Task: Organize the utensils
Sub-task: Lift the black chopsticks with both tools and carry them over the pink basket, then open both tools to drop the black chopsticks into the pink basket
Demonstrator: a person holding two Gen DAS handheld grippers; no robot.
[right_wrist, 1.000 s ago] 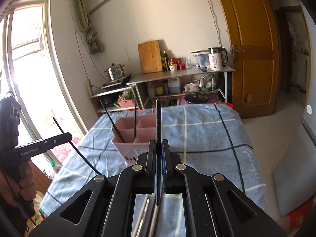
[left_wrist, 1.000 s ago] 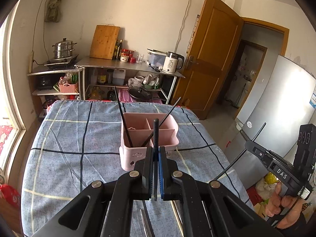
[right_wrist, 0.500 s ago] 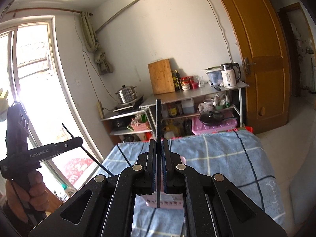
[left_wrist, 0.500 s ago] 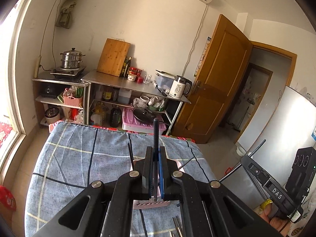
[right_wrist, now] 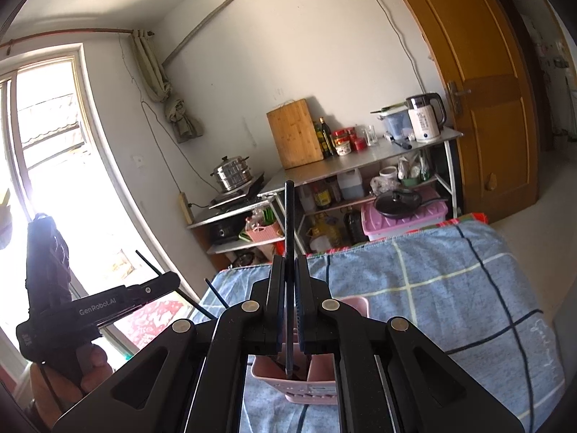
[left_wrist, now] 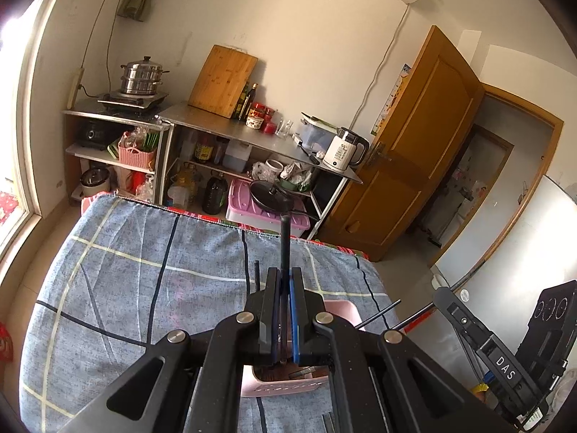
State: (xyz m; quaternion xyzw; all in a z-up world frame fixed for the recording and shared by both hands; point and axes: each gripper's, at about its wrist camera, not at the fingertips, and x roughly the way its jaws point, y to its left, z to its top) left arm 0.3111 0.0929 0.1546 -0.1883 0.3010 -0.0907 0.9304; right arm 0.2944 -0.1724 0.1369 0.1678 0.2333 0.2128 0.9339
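My left gripper is shut on a black chopstick that stands upright between the fingers. Its lower end hangs over the pink utensil holder, which is mostly hidden beneath the gripper. My right gripper is shut on another black chopstick, also upright, its lower tip just above the same pink holder. Black chopstick tips stick up out of the holder. Each gripper shows in the other's view, the left one at the left, the right one at the right.
The holder stands on a table with a blue checked cloth. Metal utensils lie on the cloth at the near edge. Behind are steel shelves with a kettle, pots and a cutting board, and a wooden door to the right.
Both grippers have risen and tilted up over the pink holder, each still holding its chopstick. The holder has slid from mid-view down under the fingers.
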